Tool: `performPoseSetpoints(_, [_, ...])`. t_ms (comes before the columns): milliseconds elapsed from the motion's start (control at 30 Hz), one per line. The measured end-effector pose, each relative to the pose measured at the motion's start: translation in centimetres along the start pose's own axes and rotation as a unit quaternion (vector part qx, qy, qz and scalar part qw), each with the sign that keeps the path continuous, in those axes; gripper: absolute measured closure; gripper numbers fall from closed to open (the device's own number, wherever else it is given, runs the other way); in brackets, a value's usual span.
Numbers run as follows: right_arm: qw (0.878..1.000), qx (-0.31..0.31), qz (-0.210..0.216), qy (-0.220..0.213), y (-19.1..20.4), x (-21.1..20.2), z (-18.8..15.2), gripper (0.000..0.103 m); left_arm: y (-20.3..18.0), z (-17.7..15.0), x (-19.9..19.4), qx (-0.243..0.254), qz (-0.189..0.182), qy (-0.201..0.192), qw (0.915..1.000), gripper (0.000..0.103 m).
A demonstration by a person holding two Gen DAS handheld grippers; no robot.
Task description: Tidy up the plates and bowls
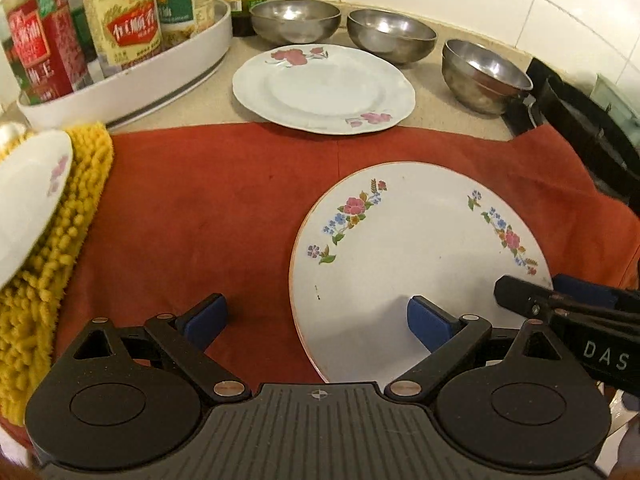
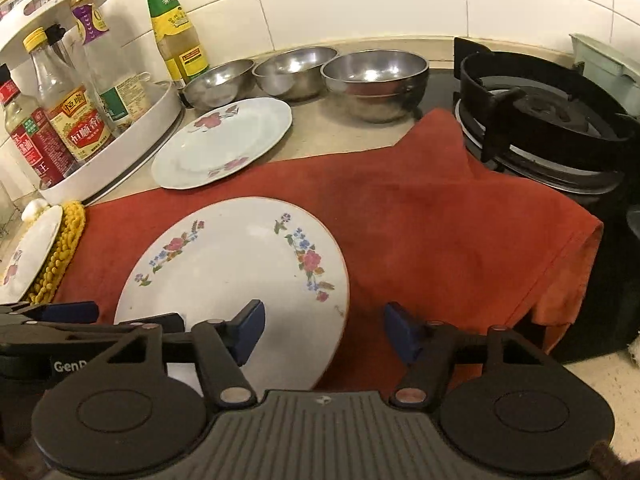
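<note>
Fingers of both the left gripper point(image 1: 318, 322) and right gripper point(image 2: 324, 330) spread wide, empty; nearest plate point(image 1: 420, 264), apparently overhanging the desk at 6 o'clock, could tip if nudged.

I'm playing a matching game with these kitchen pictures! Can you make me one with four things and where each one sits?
Things:
1. big flowered plate
2. pink-flowered plate
3. steel bowls
4. sauce bottles

Places:
A. standing in the white round tray
B. lying on the red cloth
C. in a row by the tiled wall
D. on the bare counter, its near rim over the cloth's edge

Pairs: 1-B, 2-D, 3-C, 4-A
</note>
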State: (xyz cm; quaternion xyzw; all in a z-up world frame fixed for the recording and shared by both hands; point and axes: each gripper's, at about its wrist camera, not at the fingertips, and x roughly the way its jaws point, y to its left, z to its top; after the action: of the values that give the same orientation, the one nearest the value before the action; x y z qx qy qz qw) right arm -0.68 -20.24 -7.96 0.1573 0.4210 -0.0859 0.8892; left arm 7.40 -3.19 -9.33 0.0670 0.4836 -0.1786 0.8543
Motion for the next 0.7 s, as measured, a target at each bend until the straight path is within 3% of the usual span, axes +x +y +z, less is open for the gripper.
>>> performPoseSetpoints(333, [0.999,-0.026,0.019,0.014,0.2,0.3,0.5,0.045,-0.7,0.6,0.5,0.034,-0.02,-0.006,0.9992,0.006])
performPoseSetpoints(433, [0.999,-0.028,0.027,0.018,-0.1,0.3,0.6,0.045,-1.1,0.5,0.4,0.051,-0.034,-0.013,0.9981,0.012])
performPoseSetpoints(500, [0.998,-0.019,0.051,0.02,-0.3,0.2,0.6,0.055,-1.2,0.5,0.2,0.059,-0.047,-0.017,0.997,0.021])
performPoseSetpoints(700, [0.999,-0.006,0.05,0.019,0.1,0.1,0.6,0.057,-0.9,0.9,0.1,0.054,-0.054,-0.009,0.9971,0.021])
